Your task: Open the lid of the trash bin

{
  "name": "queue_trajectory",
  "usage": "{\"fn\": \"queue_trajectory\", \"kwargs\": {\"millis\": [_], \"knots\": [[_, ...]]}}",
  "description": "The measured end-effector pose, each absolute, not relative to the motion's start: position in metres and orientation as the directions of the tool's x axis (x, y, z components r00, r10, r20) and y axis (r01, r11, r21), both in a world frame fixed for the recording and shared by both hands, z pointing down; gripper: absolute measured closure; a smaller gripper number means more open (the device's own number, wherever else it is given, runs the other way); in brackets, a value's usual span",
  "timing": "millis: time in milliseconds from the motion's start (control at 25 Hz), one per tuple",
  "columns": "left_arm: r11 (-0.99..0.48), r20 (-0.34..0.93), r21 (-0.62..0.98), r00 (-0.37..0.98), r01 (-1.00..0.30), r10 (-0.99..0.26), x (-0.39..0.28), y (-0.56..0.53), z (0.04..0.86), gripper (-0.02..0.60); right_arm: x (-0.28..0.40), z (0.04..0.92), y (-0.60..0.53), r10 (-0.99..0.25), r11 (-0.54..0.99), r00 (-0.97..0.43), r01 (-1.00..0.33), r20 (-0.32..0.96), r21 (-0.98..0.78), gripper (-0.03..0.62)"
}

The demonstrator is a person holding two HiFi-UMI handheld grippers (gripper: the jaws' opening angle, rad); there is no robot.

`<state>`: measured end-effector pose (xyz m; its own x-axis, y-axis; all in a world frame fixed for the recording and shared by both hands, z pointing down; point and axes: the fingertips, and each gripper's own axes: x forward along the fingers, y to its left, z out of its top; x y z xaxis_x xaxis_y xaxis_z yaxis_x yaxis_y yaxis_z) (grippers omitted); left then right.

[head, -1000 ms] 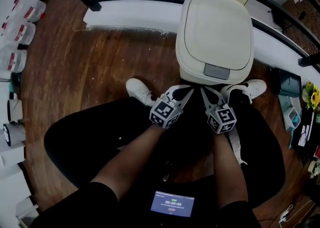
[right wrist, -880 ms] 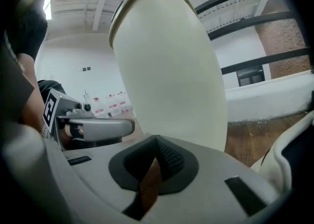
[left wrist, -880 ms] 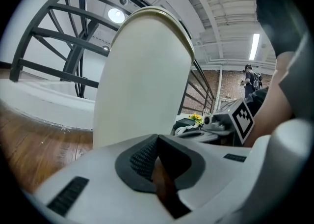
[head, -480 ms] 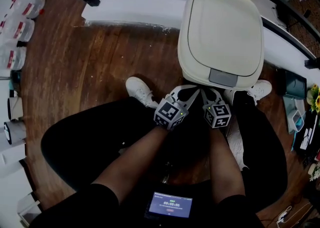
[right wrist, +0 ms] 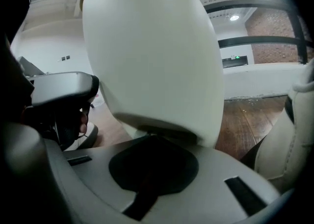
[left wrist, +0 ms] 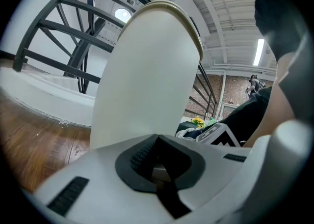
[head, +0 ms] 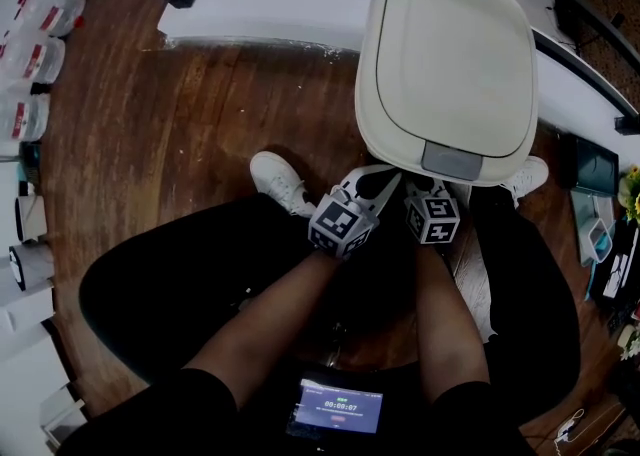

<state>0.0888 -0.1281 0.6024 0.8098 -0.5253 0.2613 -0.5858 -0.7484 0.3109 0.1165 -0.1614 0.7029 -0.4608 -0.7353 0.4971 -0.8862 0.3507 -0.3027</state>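
cream plastic, the trash bin (left wrist: 147,70) stands upright on the wooden floor (head: 180,124), just ahead of the seated person's knees and a little to their right. its lid (head: 450,44) is down and closed. seen from the head view, the lid's long axis runs straight away from the person. what looks like the hinge is at the far end, and the grey tab (head: 452,160) is on the near edge, facing the grippers.

the right gripper (head: 425,186) is the nearer one. its tips sit just below and slightly left of the grey tab, and its own view shows the bin's front wall looming right over them. its jaws are pressed together with nothing between them. the left gripper (head: 383,180) lies further to the left, angled in toward the bin's near left corner. its jaws are likewise closed on nothing, with the bin body rising just ahead.

my reading is that the coming move turns on that tab: it lies up and slightly right of the right gripper's tips, so a short reach up should meet it. if it is a press latch, the lid should then swing up at the near edge and back toward the far end.
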Motion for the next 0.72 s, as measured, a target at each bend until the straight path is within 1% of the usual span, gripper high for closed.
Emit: {"fn": "queue_trajectory", "kwargs": {"millis": [120, 360, 720], "knots": [[-0.754, 0.26, 0.309, 0.814, -0.58, -0.519, 0.09, -0.126, 0.602, 0.541, 0.121, 0.713, -0.159, -0.724, 0.327, -0.444, -0.895, 0.528, -0.305, 0.58], [-0.751, 0.263, 0.313, 0.813, -0.581, -0.519, 0.089, -0.127, 0.601, 0.541, 0.121, 0.713, -0.165, -0.727, 0.326, -0.444, -0.895, 0.524, -0.305, 0.58], [-0.737, 0.267, 0.329, 0.807, -0.59, -0.527, 0.089, -0.129, 0.603, 0.541, 0.119, 0.719, -0.164, -0.722, 0.29, -0.451, -0.886, 0.524, -0.363, 0.58]]}}
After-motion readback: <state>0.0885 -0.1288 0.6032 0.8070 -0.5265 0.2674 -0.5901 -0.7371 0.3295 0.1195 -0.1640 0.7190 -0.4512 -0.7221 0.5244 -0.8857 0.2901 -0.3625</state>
